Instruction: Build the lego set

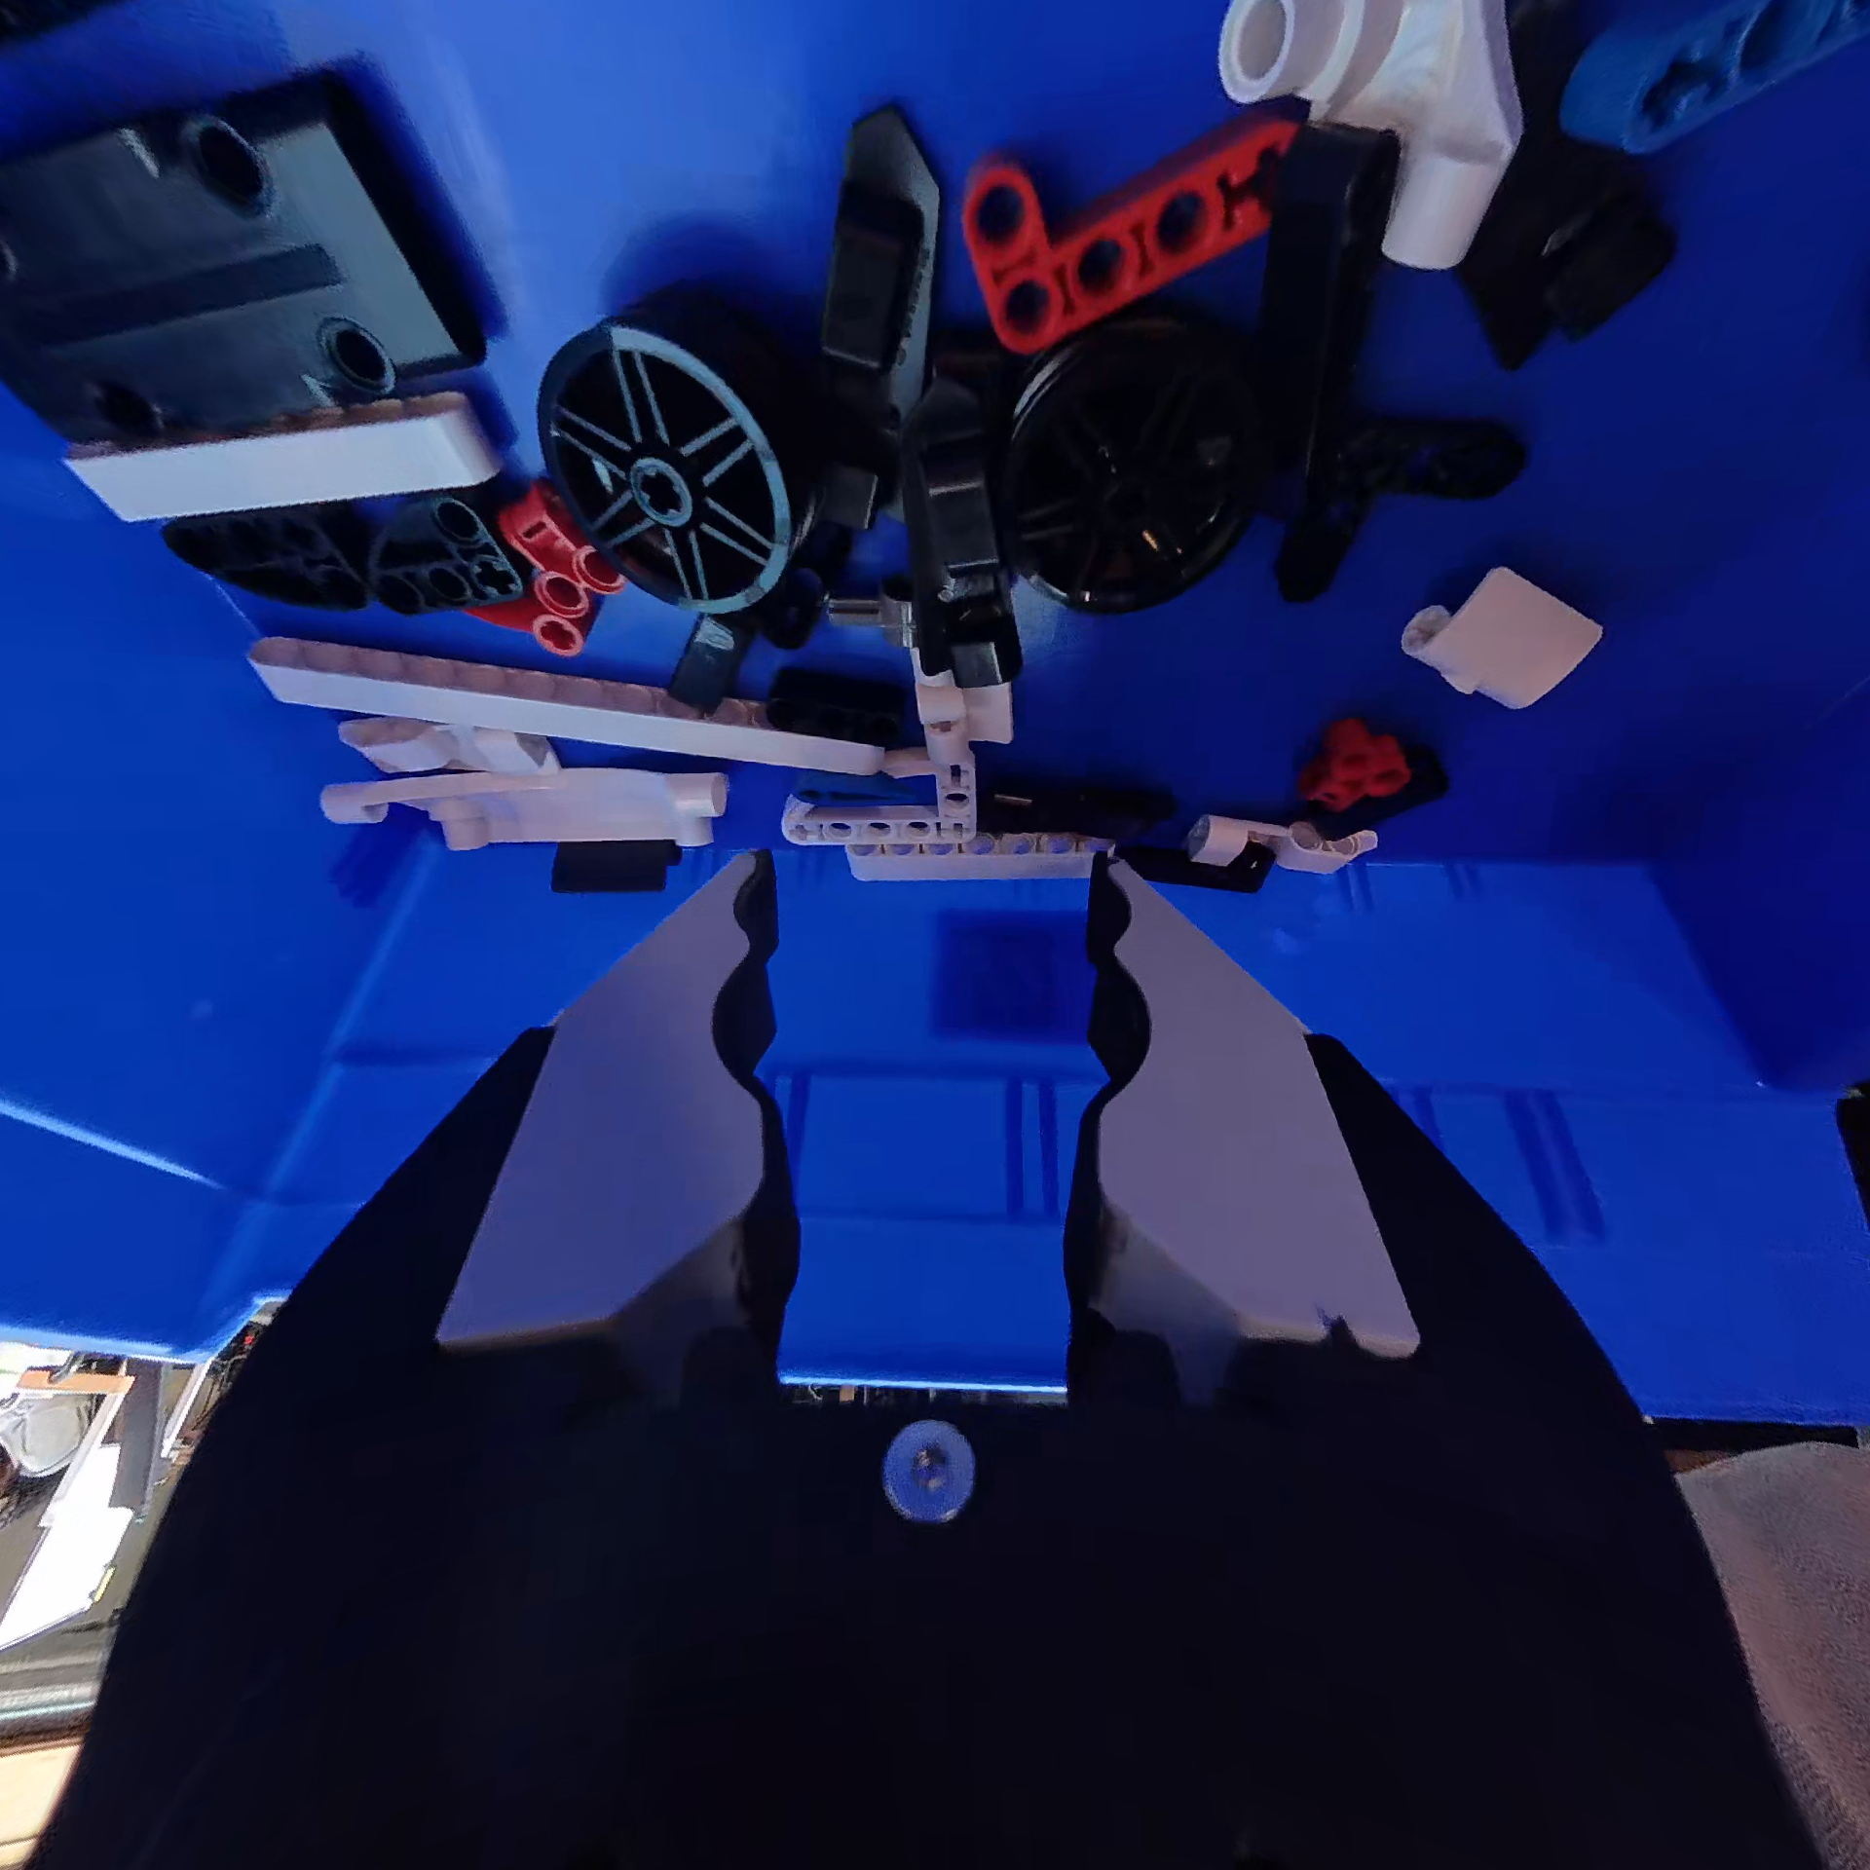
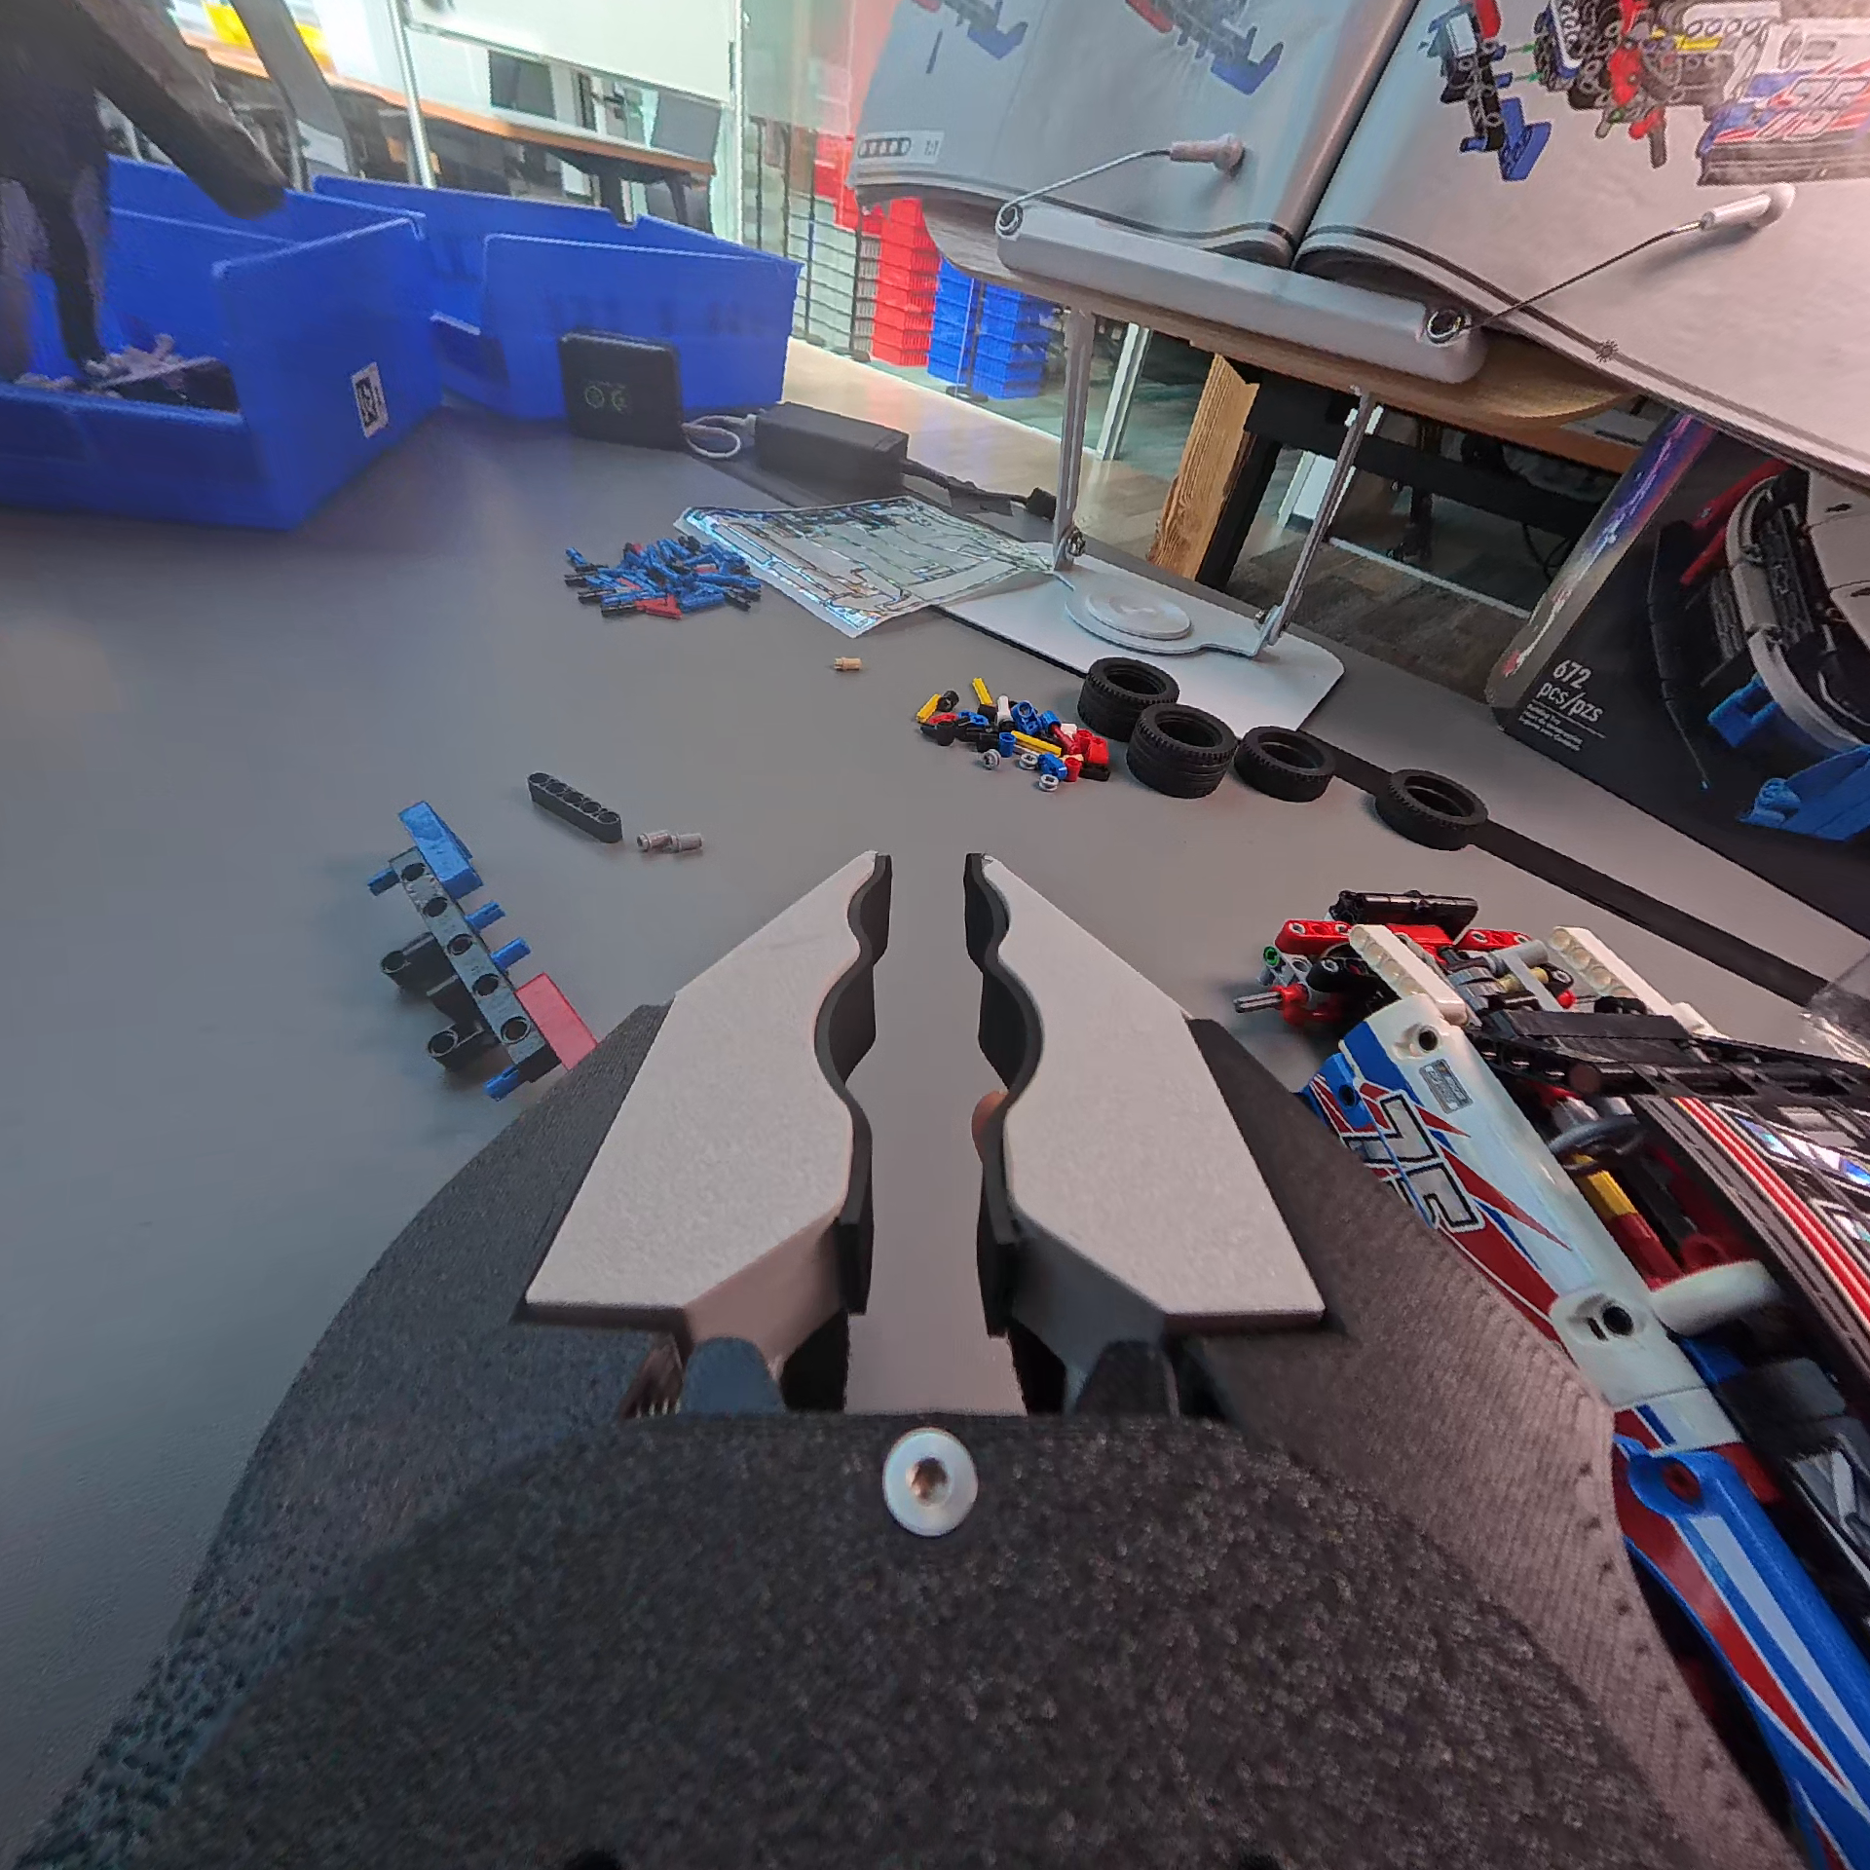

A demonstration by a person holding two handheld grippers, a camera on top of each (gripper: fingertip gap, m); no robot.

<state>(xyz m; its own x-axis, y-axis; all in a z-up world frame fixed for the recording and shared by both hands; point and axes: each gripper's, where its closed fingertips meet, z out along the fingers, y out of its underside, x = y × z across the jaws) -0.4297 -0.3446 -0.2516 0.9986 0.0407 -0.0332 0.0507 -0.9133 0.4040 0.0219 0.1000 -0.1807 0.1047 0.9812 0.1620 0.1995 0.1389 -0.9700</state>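
Note:
My left gripper [image 1: 931,870] is open and empty, reaching inside a blue bin [image 1: 911,1164]. Just beyond its tips lie loose Lego parts: a white L-frame [image 1: 911,810], a long white beam [image 1: 567,698], two black wheel rims [image 1: 663,476] [image 1: 1128,476] and a red L-beam [image 1: 1113,243]. My right gripper [image 2: 928,860] hovers over the grey table, its jaws a narrow gap apart with nothing between them. The partly built red, white and blue car [image 2: 1518,1164] lies right of it. A black beam sub-assembly with blue pins [image 2: 471,961] lies to its left.
On the table are a short black beam [image 2: 575,806], a grey connector [image 2: 670,841], several tyres [image 2: 1179,749], two piles of small pins [image 2: 1012,734] [image 2: 658,579], a sticker sheet [image 2: 870,551], the instruction book on a stand [image 2: 1315,152], the set's box [image 2: 1720,658] and blue bins [image 2: 304,334]. Tip to tip, the grippers are about 65 centimetres apart. My right tips are roughly 15 centimetres from the short black beam [image 2: 575,806].

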